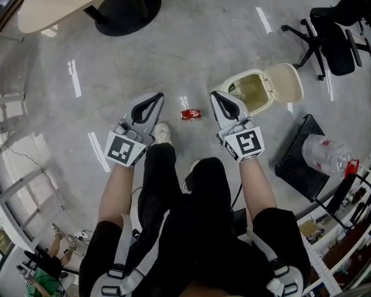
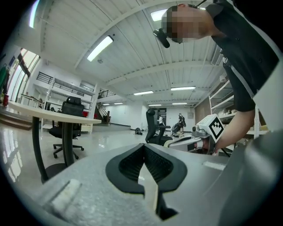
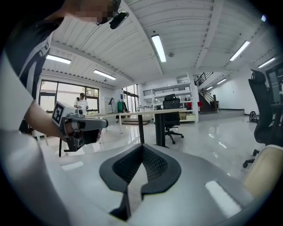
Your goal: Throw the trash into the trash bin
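Left gripper (image 1: 160,95): jaws together, tips meeting, nothing between them. The left gripper view shows the two ribbed pads (image 2: 132,164) closing to a point, with only bare floor beyond.

Right gripper (image 1: 213,94): jaws likewise fully closed and empty. In the right gripper view its tips meet in the same way, and no item sits between them.

Both grippers are held out in front of the person, side by side and pointing the same way, above the grey floor (image 1: 191,52).

Task item: a red can (image 1: 191,114) lies on its side on the floor. In the head view it shows between the two gripper tips, a little nearer the right one. Neither gripper holds it.

Trash bin (image 1: 255,87): cream-coloured, standing on the floor just past the right gripper and to the right of the can, apart from it. Its lid (image 1: 286,82) is swung fully open.

Other items noted: an office chair (image 1: 327,35) at the upper right; a round dark table base (image 1: 124,13) at the top; a clear plastic bottle (image 1: 323,154) lying on a black stand (image 1: 295,162) at the right edge.
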Motion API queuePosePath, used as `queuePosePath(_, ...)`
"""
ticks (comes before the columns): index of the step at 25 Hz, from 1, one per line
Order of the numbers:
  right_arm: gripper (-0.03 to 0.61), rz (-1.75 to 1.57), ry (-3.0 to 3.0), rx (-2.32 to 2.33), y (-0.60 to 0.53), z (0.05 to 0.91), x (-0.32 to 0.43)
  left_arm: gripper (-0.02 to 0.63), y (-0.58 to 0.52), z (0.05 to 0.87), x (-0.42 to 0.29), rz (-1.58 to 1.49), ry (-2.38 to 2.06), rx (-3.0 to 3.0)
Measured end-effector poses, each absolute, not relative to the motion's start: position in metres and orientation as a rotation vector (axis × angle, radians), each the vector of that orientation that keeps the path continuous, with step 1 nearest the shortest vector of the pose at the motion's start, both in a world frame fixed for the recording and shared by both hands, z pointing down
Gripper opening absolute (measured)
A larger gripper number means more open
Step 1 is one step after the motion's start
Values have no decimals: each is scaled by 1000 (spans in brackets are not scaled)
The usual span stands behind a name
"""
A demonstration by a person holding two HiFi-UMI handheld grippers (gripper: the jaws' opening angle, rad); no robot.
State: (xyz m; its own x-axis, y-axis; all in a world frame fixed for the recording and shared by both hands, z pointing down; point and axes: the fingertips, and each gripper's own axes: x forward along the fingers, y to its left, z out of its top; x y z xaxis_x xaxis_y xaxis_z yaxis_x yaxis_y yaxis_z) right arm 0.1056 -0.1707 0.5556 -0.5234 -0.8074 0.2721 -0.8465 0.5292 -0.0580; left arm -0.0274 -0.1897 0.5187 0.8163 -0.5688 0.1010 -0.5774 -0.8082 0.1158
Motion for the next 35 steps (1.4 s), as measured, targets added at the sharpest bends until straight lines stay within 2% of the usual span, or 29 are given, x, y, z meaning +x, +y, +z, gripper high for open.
queuePosePath(7, 5, 173, -2643, 1313, -193, 692, 93, 0, -212, 668, -32, 282, -826, 2979)
queuePosePath(11, 5, 108, -2699, 1234, -194, 763, 81, 0, -212, 733, -32, 261, -805, 3021)
queuePosePath(16, 5, 50, -2731, 1077, -186, 812, 59, 1, -190, 777, -45, 248, -832, 2990)
queuePosePath(25, 13, 156, -2614, 631, -158, 918, 14, 1, -163, 830, -39, 310, -753, 2970)
queuePosePath(27, 90, 167, -2530, 481, -145, 959, 7, 0, -159, 844, -41, 293, -762, 2931)
queuePosePath(29, 123, 189, -2428, 338, -126, 1003, 5, 0, -149, 855, -44, 292, -762, 2896)
queuePosePath(33, 252, 275, -2220, 110, -84, 1086, 13, 1, -132, 870, -55, 300, -773, 2832)
queuePosePath(35, 295, 300, -2143, 32, -66, 1114, 19, 1, -127, 877, -61, 297, -784, 2806)
